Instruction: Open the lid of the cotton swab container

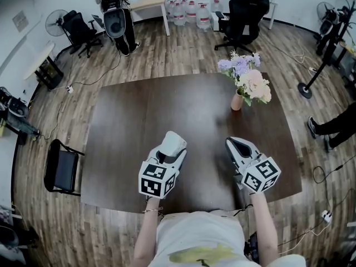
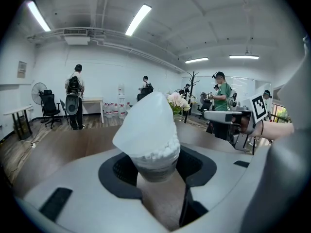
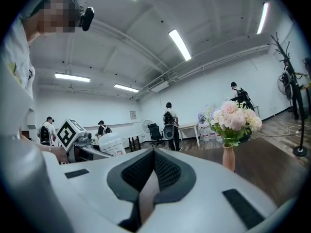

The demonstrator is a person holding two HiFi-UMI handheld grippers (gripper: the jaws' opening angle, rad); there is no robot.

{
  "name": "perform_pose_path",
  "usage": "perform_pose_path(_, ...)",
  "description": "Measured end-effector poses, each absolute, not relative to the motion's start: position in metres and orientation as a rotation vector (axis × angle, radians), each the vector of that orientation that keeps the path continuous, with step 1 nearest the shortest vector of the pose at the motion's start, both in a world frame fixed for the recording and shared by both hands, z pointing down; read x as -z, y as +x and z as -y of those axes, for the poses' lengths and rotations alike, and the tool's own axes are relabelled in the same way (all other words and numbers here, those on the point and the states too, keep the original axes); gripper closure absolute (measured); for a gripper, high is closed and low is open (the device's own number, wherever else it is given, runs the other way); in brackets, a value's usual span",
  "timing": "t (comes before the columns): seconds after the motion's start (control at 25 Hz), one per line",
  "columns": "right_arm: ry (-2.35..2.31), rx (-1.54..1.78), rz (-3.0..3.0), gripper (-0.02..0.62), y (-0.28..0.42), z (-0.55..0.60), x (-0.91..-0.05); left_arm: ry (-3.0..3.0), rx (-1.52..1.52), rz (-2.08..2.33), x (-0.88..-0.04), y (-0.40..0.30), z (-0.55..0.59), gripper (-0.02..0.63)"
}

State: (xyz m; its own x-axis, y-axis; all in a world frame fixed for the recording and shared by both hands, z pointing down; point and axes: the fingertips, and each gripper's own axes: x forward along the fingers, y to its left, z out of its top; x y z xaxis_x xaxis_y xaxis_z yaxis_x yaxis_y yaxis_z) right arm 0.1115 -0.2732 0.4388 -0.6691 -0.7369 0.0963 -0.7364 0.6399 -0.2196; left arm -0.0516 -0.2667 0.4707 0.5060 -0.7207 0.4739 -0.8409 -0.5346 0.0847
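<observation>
The cotton swab container (image 1: pixel 174 139) is a small clear tub with a white translucent lid, held above the dark table (image 1: pixel 133 121) in my left gripper (image 1: pixel 169 149). In the left gripper view the container (image 2: pixel 153 140) stands between the jaws, white swab tips packed under its tilted-looking lid, and the left gripper (image 2: pixel 158 171) is shut on its lower part. My right gripper (image 1: pixel 235 144) hovers beside it to the right, apart from it. In the right gripper view the right gripper (image 3: pixel 154 166) is shut with nothing in it, and the container (image 3: pixel 112 143) shows at the left.
A vase of flowers (image 1: pixel 247 85) stands on the table's far right part. Around the table are a black folding chair (image 1: pixel 62 168), office chairs, water bottles (image 1: pixel 189 11) and cables on the wooden floor. Several people stand in the room's background.
</observation>
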Motion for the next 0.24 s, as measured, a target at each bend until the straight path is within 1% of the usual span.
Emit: perform_pose_path(0.24, -1.266, 0.372, -2.835, 0.574, 0.1117, 0.2751, -0.4385, 2.443, -0.556, 1.314, -0.4726, -0.0536, 0.2685, 0.388)
